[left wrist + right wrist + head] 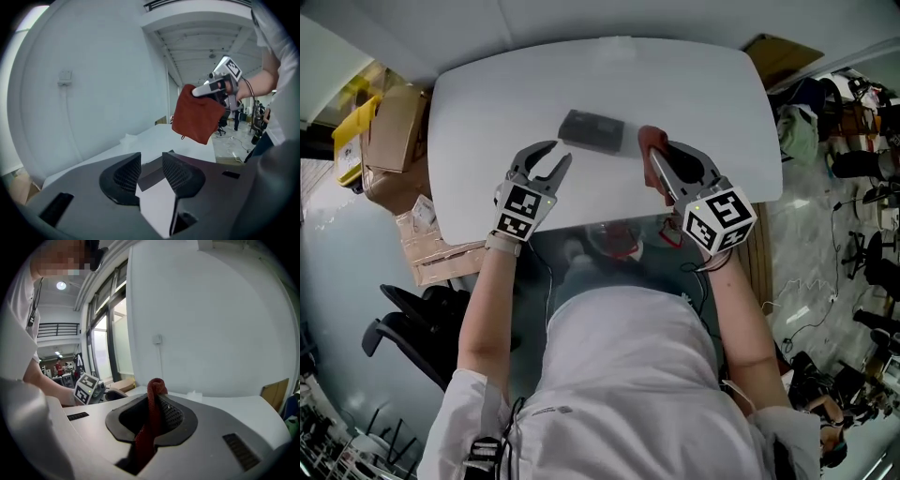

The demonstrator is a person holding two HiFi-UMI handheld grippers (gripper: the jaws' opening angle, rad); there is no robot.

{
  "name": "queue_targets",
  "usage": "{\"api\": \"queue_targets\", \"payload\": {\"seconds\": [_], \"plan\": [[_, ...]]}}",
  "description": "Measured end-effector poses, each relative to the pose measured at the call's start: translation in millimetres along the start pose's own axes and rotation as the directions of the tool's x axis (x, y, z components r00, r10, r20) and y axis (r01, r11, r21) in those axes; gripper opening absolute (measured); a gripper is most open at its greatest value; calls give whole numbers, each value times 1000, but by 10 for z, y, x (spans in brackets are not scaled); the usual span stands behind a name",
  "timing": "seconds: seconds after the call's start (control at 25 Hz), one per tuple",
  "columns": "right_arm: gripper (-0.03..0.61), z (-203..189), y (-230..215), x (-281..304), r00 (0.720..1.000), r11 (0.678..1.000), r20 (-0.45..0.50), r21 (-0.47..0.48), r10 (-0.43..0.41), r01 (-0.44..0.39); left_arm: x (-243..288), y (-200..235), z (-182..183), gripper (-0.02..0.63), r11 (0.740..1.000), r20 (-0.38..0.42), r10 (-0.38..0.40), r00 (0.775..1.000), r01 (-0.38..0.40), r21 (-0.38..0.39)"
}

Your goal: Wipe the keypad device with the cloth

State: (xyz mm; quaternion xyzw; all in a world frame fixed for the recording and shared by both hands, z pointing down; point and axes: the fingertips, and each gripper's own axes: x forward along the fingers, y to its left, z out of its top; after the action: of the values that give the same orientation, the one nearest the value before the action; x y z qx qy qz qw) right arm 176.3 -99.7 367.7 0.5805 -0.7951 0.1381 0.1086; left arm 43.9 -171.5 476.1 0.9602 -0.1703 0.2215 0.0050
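Note:
The dark keypad device lies flat near the middle of the white table. My left gripper hovers just in front of the device's left end, open, with nothing between its pads. In the left gripper view the device shows through the gap between the jaws. My right gripper is to the right of the device, shut on a red cloth. The cloth hangs from that gripper above the table. In the right gripper view a fold of cloth stands pinched between the pads.
Cardboard boxes are stacked left of the table, with a black chair nearer me. A small pale crumpled thing sits at the table's far edge. A brown board and floor clutter lie to the right.

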Motion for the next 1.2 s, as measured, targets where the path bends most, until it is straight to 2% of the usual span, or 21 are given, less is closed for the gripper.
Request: {"api": "queue_targets", "payload": {"seconds": [0.2, 0.4, 0.68, 0.84, 1.0, 1.2], "plan": [[56, -216, -196, 375, 997, 999, -78, -25, -23, 21, 418, 103, -267, 159, 991, -108, -75, 991, 86, 101], [56, -389, -267, 751, 991, 999, -127, -31, -32, 28, 688, 176, -390, 193, 975, -160, -143, 977, 167, 149], [57, -805, -200, 1236, 969, 998, -246, -60, -4, -11, 892, 98, -549, 225, 924, -249, -243, 938, 302, 236], [57, -1043, -153, 1396, 952, 998, -306, -49, 26, -43, 918, 98, -537, 225, 919, -256, -249, 934, 311, 242], [57, -1186, -91, 1482, 939, 997, -340, -32, 57, -72, 906, 79, -540, 224, 923, -254, -266, 930, 322, 211], [57, -1314, 27, 1483, 922, 991, -379, -62, 84, -116, 826, -17, -571, 224, 922, -261, -269, 927, 326, 208]]}}
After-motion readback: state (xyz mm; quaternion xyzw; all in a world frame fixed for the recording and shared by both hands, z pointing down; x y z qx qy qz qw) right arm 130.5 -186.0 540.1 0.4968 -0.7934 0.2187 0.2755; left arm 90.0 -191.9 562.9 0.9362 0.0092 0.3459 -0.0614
